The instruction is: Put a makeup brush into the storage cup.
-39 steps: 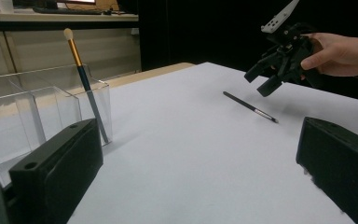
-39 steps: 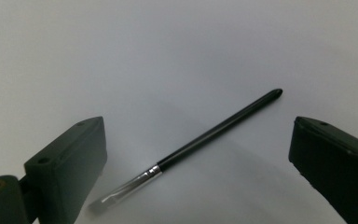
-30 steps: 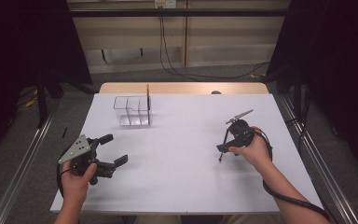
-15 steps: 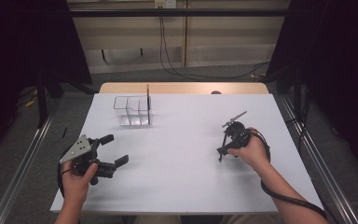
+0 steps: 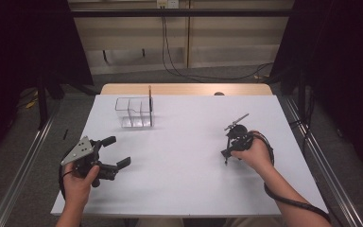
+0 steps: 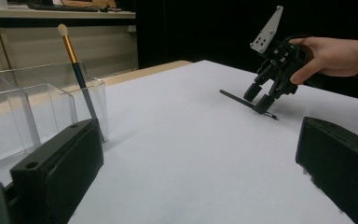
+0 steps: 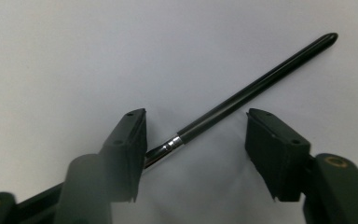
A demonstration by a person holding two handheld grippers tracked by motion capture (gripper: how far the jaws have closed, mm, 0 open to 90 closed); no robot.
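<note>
High view is showing the right gripper [image 5: 227,152] pointing down at the white table [image 5: 189,189] on its right side, the right hand [image 5: 257,153] wrapping it from behind. A thin black brush [image 5: 226,152] is lying flat there, mostly hidden under the gripper. The left gripper [image 5: 118,152] is hovering low near the front left edge, its jaws standing wide with nothing between them. A clear organizer [image 5: 133,112] is sitting toward the back left, with a second brush [image 5: 150,97] standing upright in its right-hand compartment.

Left gripper view is looking across the table between its own wide-spread jaws: the organizer [image 6: 37,116] is sitting just beyond the left jaw, the gold-banded brush [image 6: 77,70] leaning in it, and well apart, the right gripper [image 6: 261,100] is straddling the black brush [image 6: 242,100] on the table.

Right gripper view is showing the brush [image 7: 256,86] running slantwise between the jaws, its silver ferrule just beside the left pad [image 7: 130,140] and the right pad [image 7: 272,149] clear of it. The jaws have just been closing and are standing about half open, not yet pressing.

To grip well, I would judge that the gripper should be turning so the pads are squaring across the handle, centring it between them, keeping the tips just brushing the tabletop, then closing gently so the round handle is not rolling or squirting out.
</note>
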